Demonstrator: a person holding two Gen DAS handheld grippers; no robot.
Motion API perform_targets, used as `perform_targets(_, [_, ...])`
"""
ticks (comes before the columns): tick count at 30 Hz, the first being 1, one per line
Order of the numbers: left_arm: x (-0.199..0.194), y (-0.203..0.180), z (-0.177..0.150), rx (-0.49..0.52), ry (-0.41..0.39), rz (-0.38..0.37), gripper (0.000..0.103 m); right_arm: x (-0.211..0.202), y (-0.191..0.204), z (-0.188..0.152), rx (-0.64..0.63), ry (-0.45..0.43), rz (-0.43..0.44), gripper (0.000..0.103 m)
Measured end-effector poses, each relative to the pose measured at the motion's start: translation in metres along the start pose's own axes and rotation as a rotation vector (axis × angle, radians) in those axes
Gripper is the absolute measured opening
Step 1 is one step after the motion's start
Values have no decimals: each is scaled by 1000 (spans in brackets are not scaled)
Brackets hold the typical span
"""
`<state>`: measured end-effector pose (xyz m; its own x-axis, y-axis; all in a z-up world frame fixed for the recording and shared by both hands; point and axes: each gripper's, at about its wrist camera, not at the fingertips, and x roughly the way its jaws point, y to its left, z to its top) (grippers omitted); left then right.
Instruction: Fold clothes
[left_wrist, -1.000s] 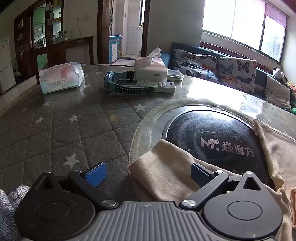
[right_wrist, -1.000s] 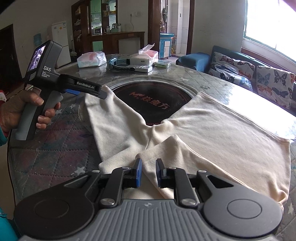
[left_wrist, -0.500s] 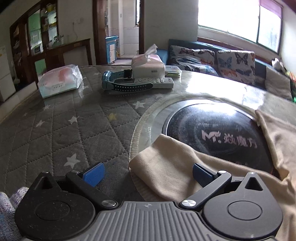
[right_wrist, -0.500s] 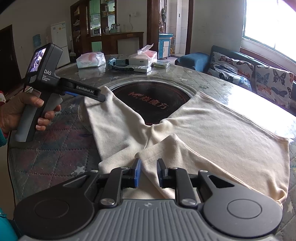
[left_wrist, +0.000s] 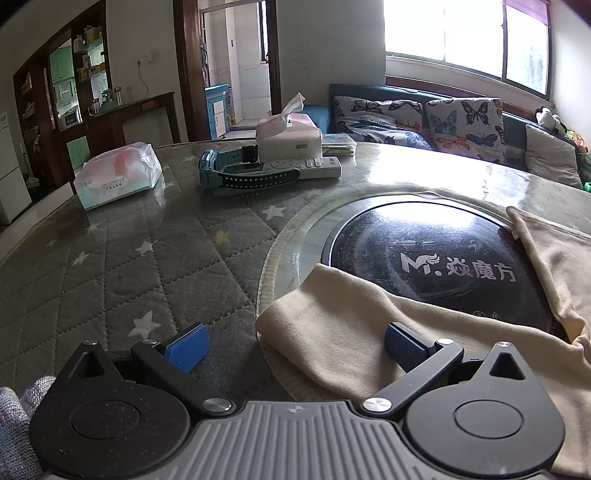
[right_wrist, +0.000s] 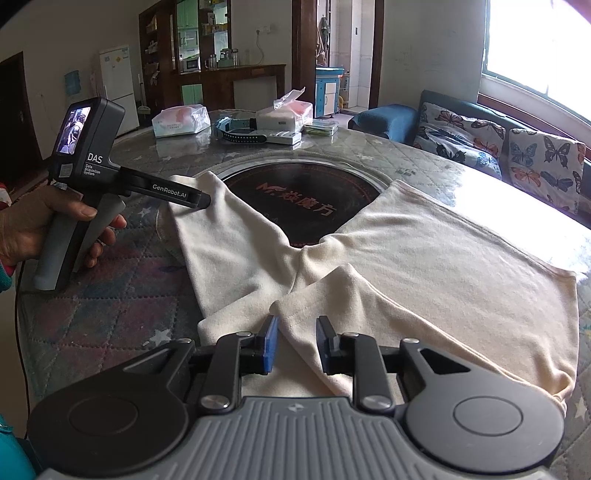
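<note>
Cream garment (right_wrist: 424, 266), 1 pc, spread on round table (left_wrist: 110, 258) over black centre disc (left_wrist: 436, 258).
L gripper (left_wrist: 291, 345): jaws wide apart at one sleeve end. R gripper (right_wrist: 297, 341): jaws part open, straddling the other sleeve's end, not clamped. Far side: 2 tissue packs, 1 remote (left_wrist: 295, 168), 1 watch (left_wrist: 243, 175).

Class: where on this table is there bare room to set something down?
Free: the quilted cover between the tissue pack and the cream garment. Crowded: the far edge, around the tissue box, watch and remote.
</note>
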<state>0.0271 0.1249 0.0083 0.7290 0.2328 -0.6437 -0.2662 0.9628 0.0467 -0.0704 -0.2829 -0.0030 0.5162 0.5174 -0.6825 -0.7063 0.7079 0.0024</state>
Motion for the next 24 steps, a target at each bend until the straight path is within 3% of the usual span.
perform_targets(24, [-1,1,-2,-3,-10,-1,103,-1,-8,-4,25,-20,3,25])
